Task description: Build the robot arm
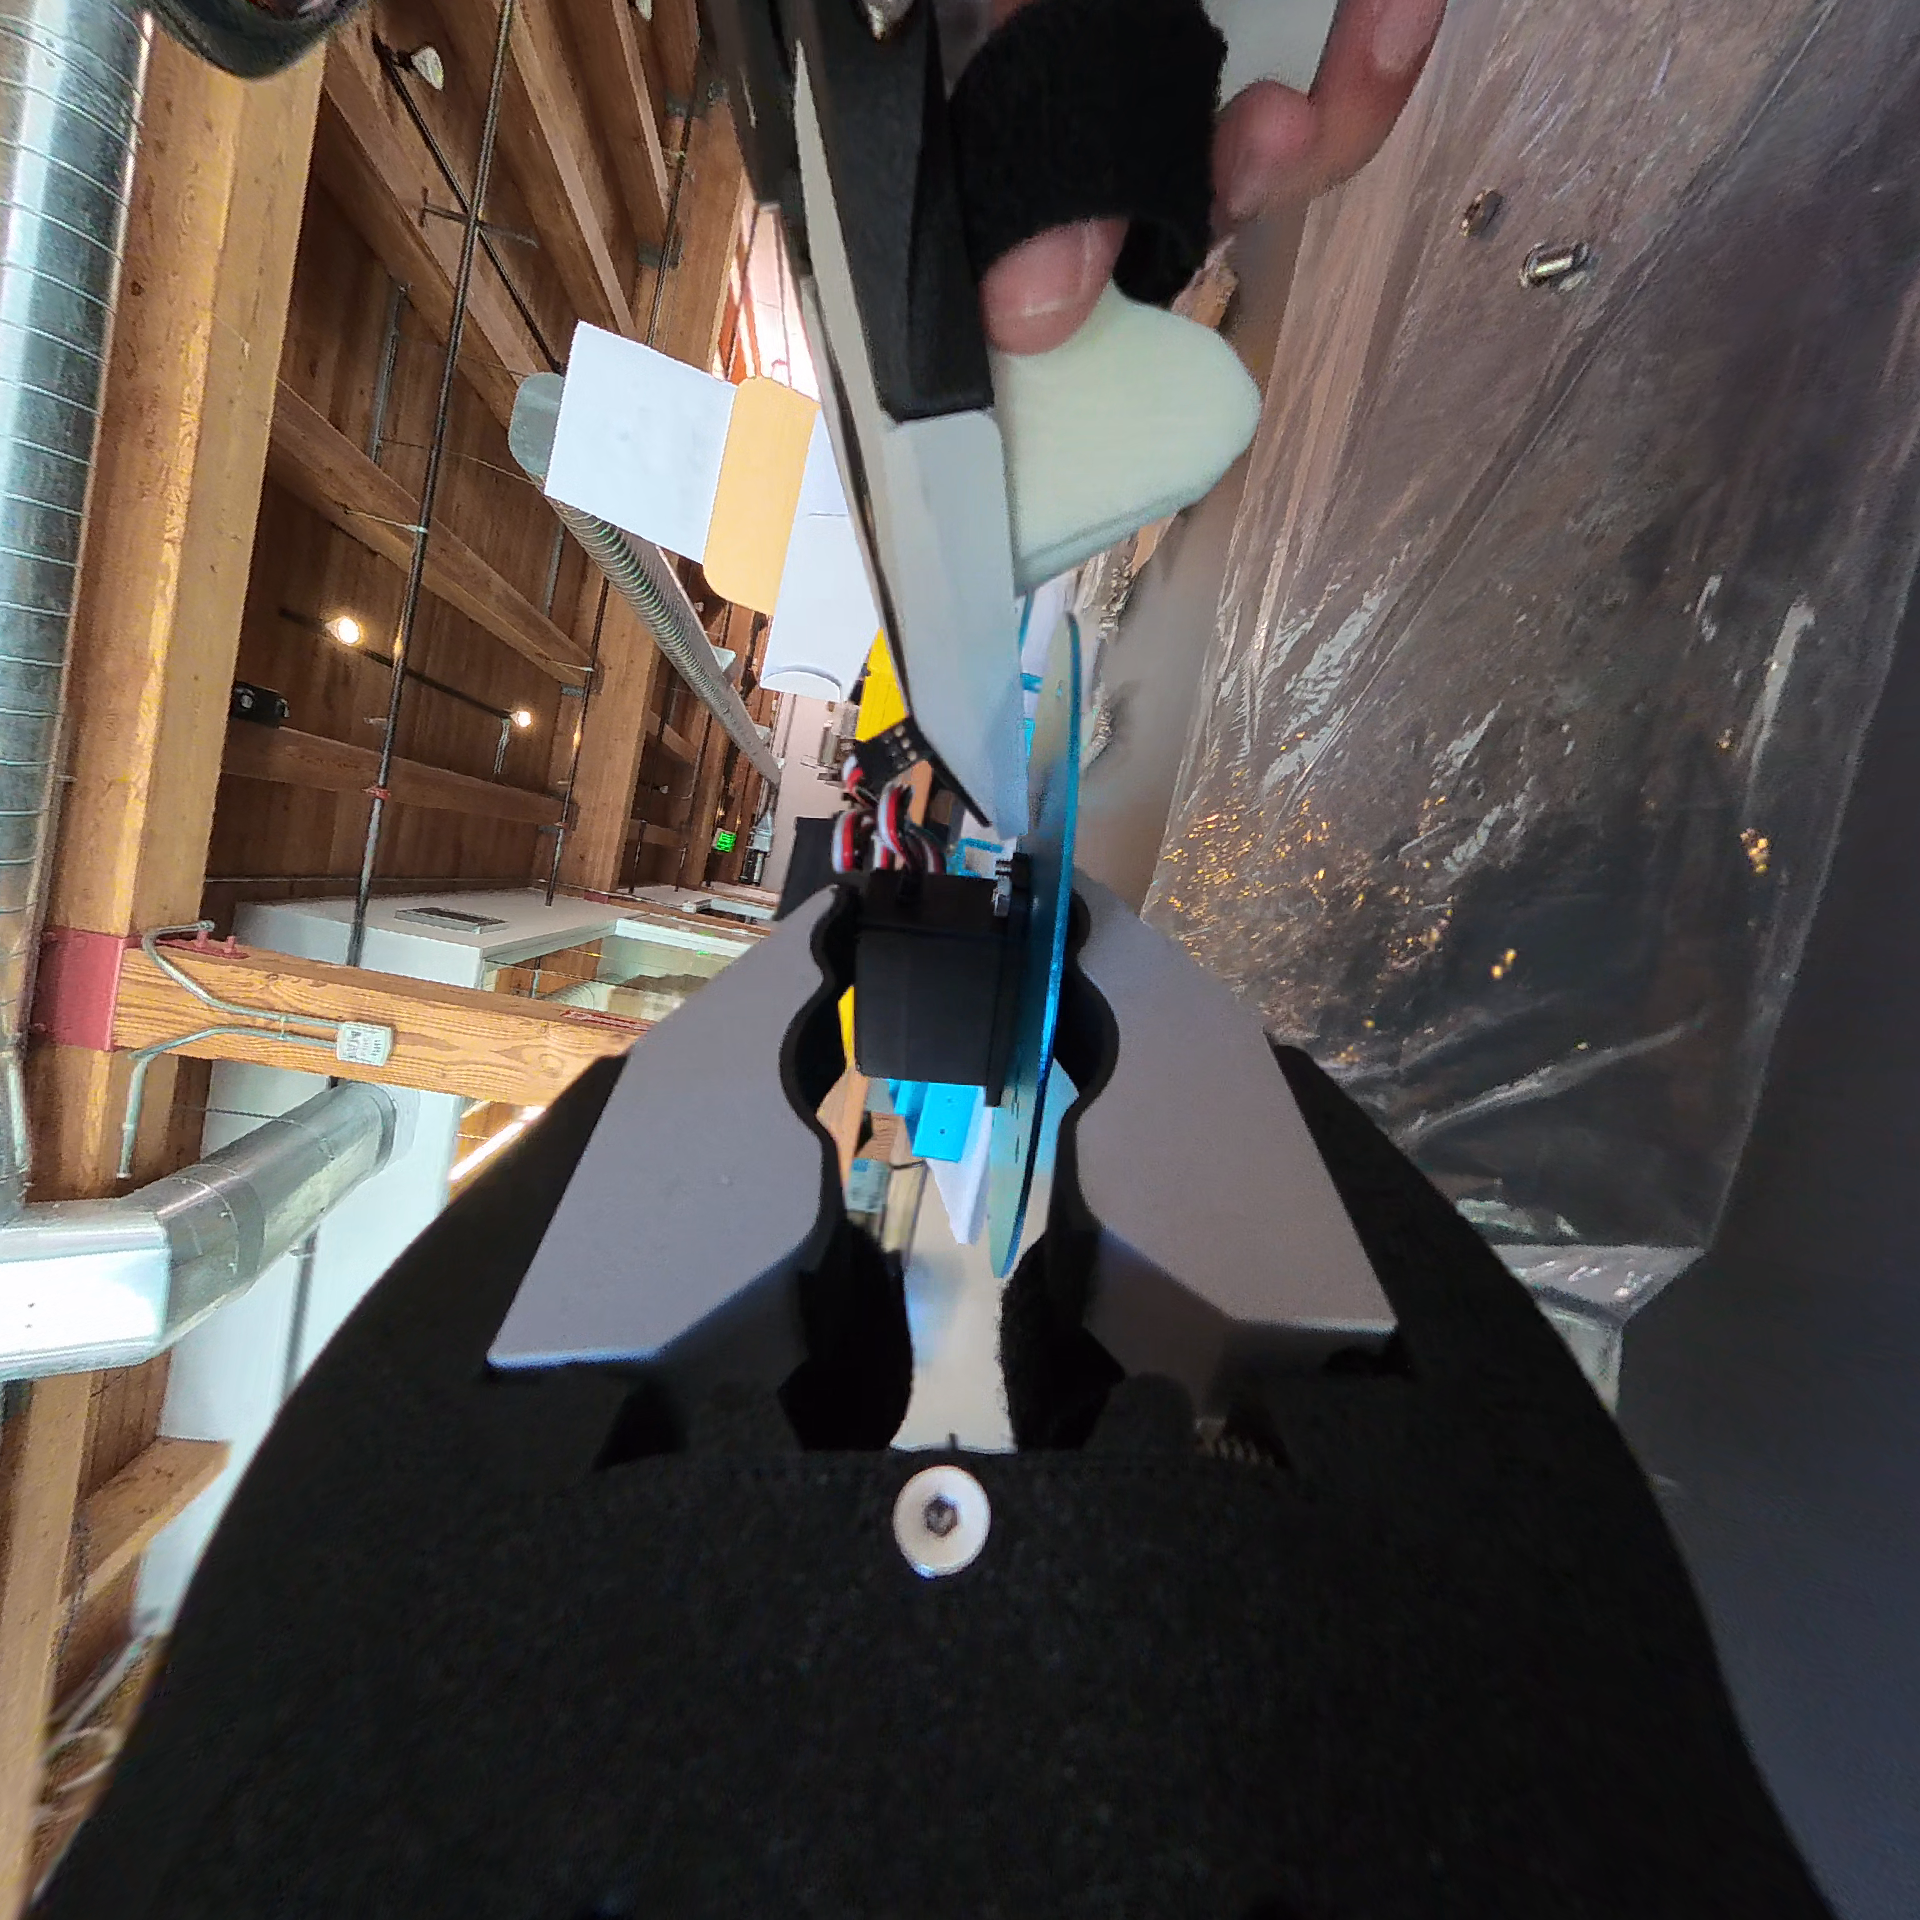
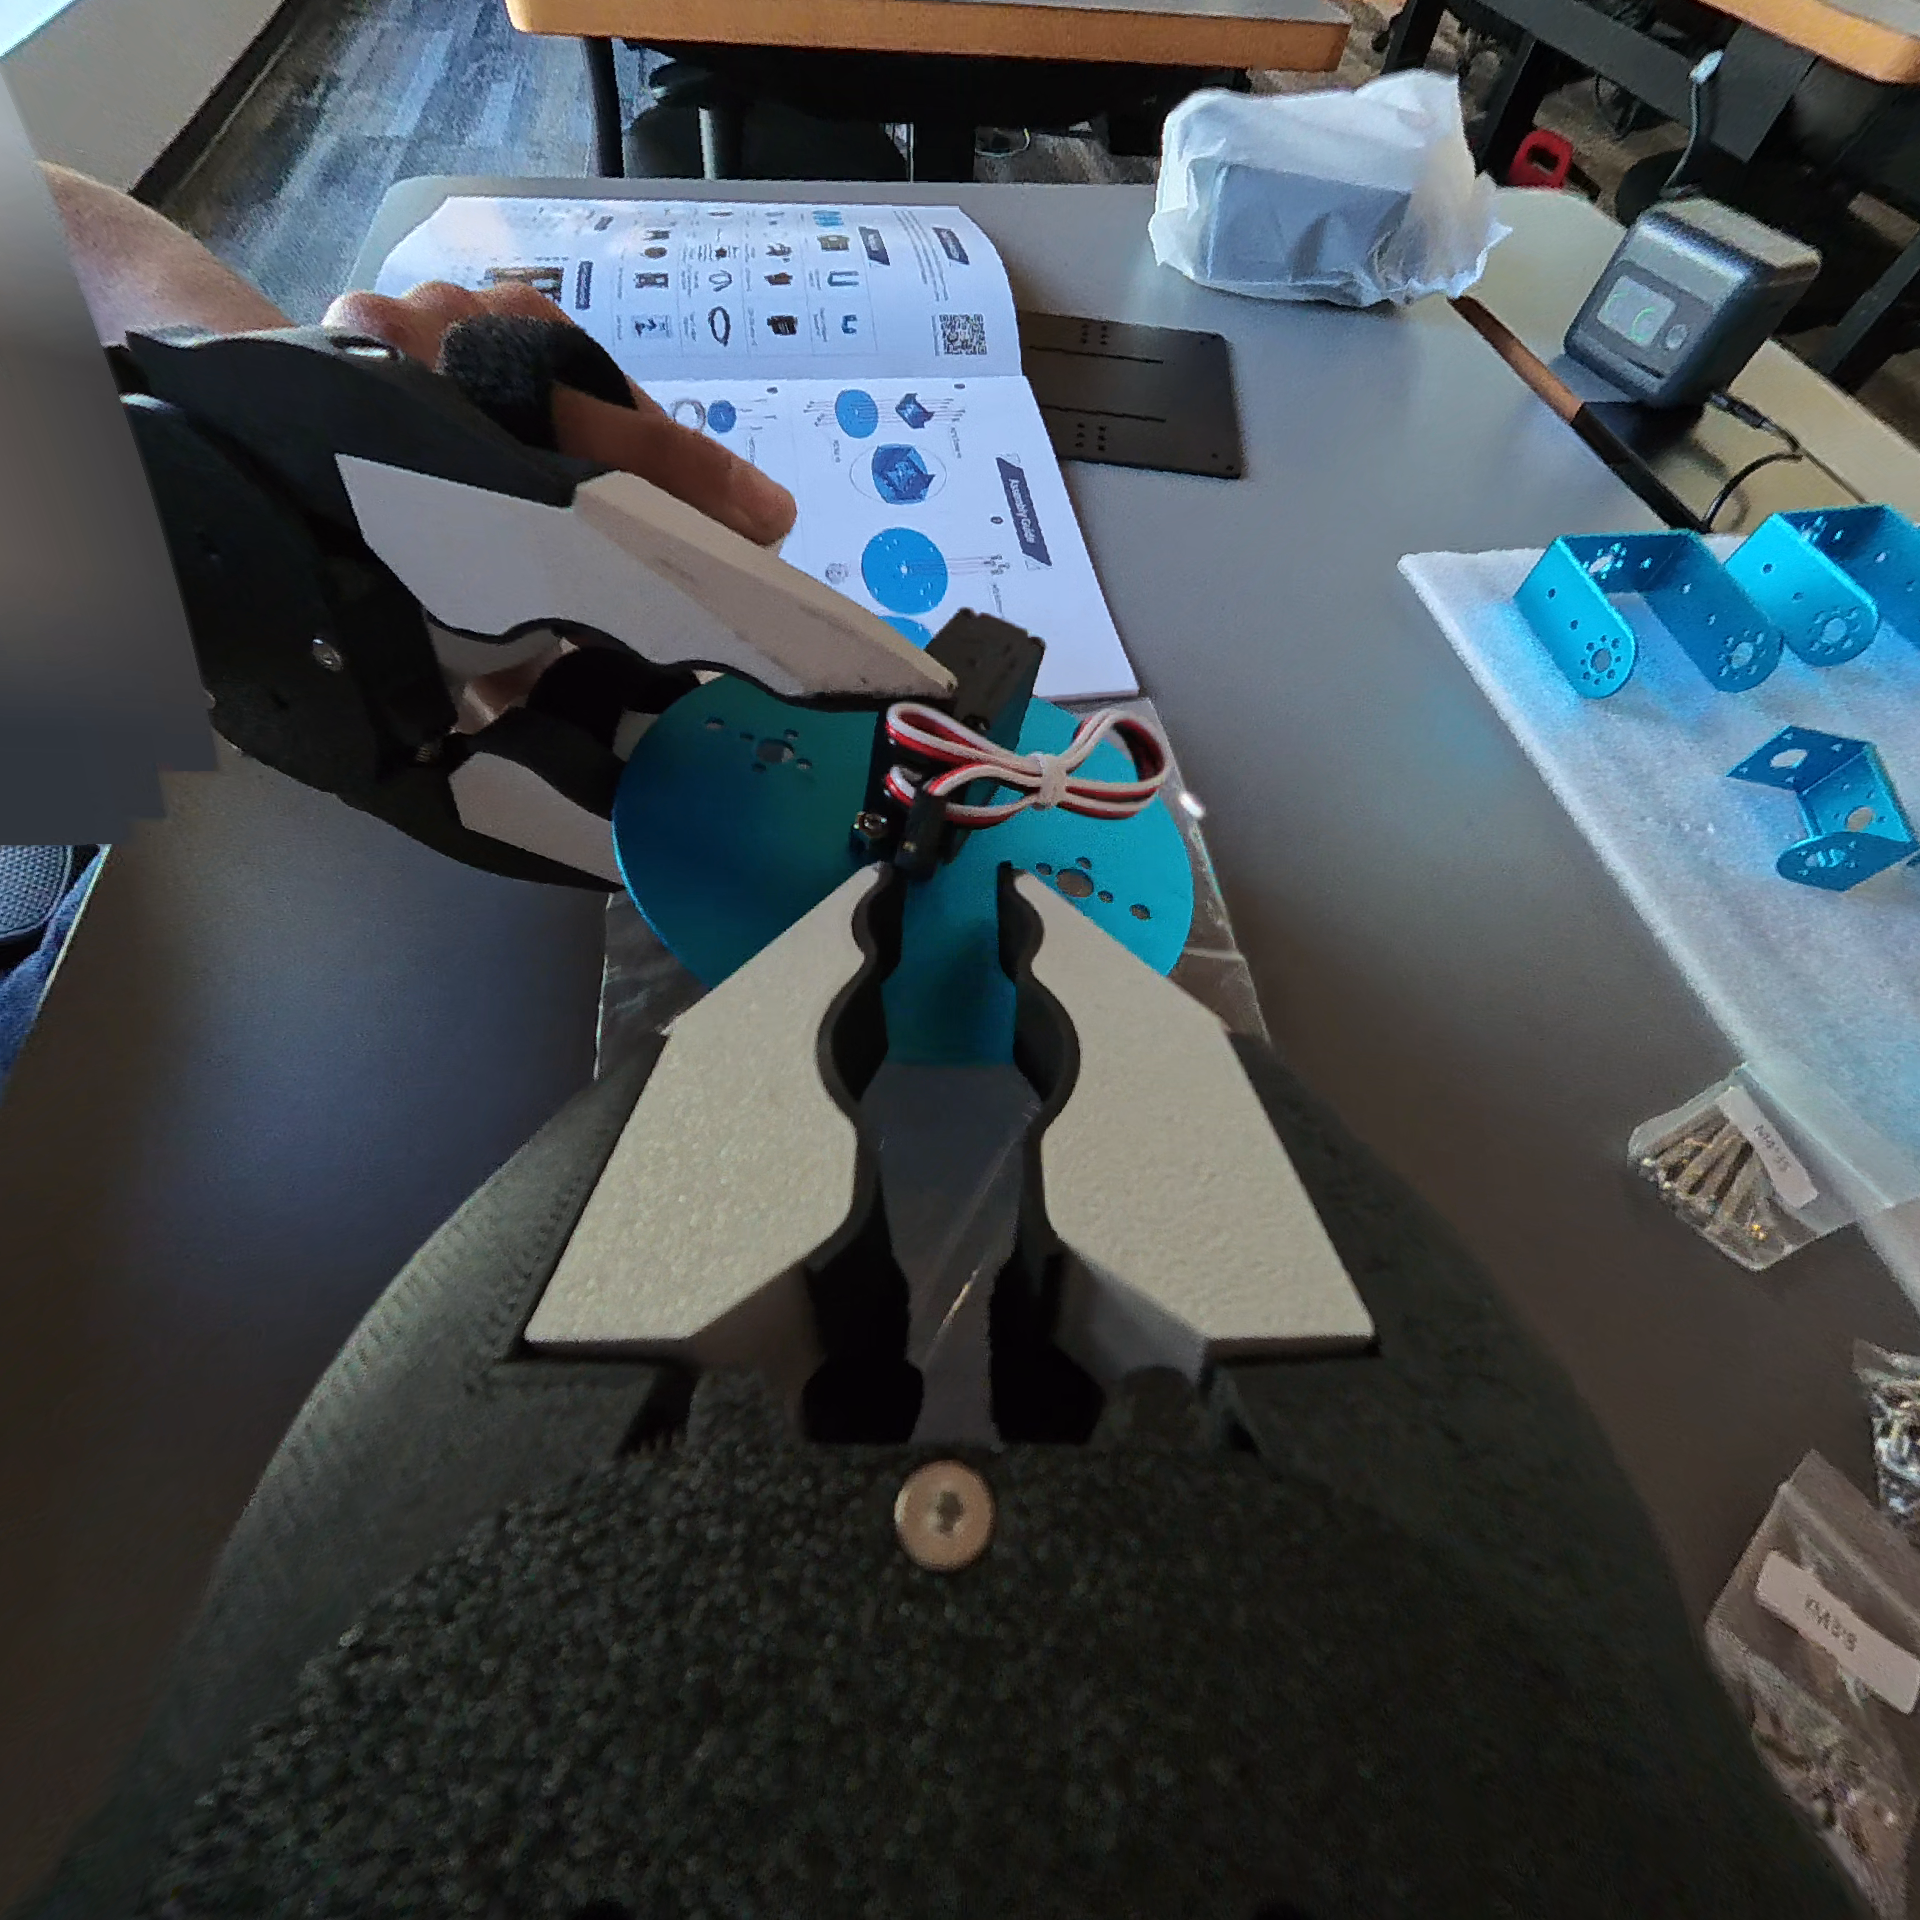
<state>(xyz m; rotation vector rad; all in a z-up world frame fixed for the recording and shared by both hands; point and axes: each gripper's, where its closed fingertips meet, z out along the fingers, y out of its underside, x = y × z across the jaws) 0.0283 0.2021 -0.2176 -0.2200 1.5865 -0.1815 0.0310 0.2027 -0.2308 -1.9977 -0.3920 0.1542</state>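
Where the right wrist view begins at its left edge, we see a hand (image 2: 623, 436) gripping the left tool (image 1: 951, 914). That tool reaches in rightward. Its upper finger tip lies against the top of the black servo (image 2: 987, 665), and its lower finger goes under the left rim of the blue disc (image 2: 748, 831). In the left wrist view the two fingers sit close on either side of the servo and the edge-on disc, so we read it as clamped on the pair.

The disc lies broad face up, near the middle of the grey bench (image 2: 1351, 831), over a clear plastic bag; we cannot tell whether it rests on the bag. The servo stands on the disc's upper face, its long axis rising and leaning away toward the open booklet (image 2: 727, 270). A tied red, white and black cable (image 2: 1039, 774) loops out from it to the right.

The right tool (image 2: 943, 883) points at the servo's base from the near side. Its fingers stand a narrow gap apart with nothing between them, and the tips are just short of the cable's black plug.

Right of the booklet lies a black plate (image 2: 1143, 405), and beyond it a wrapped box (image 2: 1320, 197). Farther right, blue brackets (image 2: 1652, 613) sit on a white foam sheet (image 2: 1662, 790). Nearer us at the right edge are bags of screws (image 2: 1725, 1174).
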